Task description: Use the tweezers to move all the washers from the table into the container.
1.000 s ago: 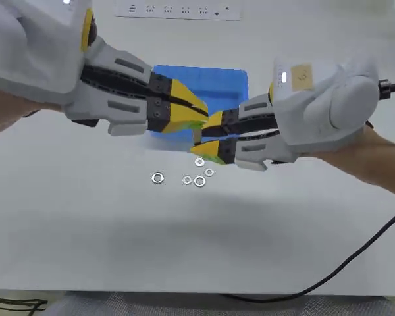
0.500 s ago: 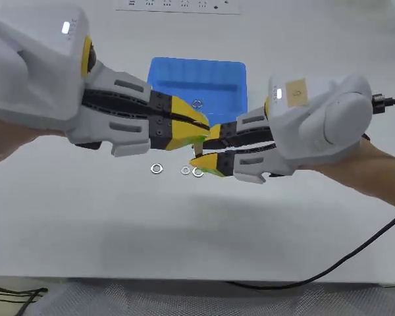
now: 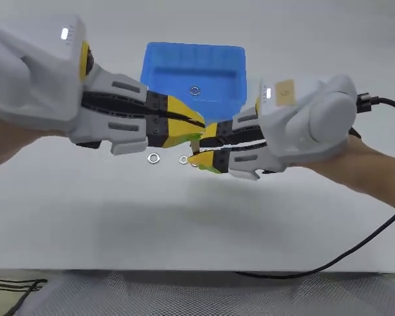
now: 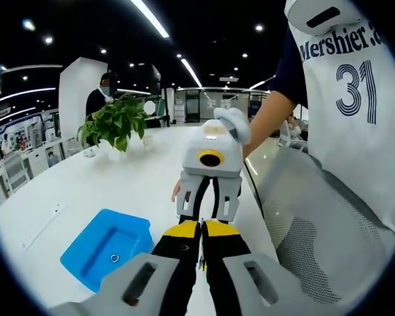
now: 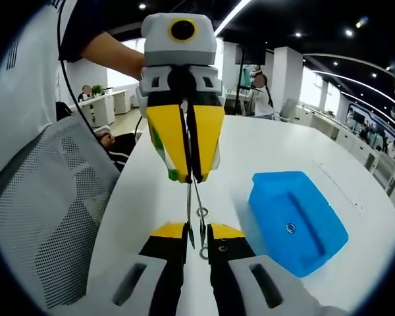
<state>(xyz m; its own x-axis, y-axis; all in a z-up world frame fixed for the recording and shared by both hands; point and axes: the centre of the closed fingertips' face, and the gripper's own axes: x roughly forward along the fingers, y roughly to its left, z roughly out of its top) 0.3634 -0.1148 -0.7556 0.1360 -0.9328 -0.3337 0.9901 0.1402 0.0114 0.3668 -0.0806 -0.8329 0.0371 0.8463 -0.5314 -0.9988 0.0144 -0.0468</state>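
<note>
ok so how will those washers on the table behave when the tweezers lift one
The washers lie flat on the smooth table, so the tweezers will likely slide one along before getting under its edge. They look like thin shiny metal, so probably stiff but slippery in the tips. Small as they are, a pinched one might flick away.

Both grippers now sit nearer the person. The tips of the left gripper and right gripper overlapped the container's front wall a second ago and now lie in front of it, low over the table. The container's floor is uncovered, and one washer shows there. Five table washers showed before. Three show now, one half behind the right gripper.
</note>
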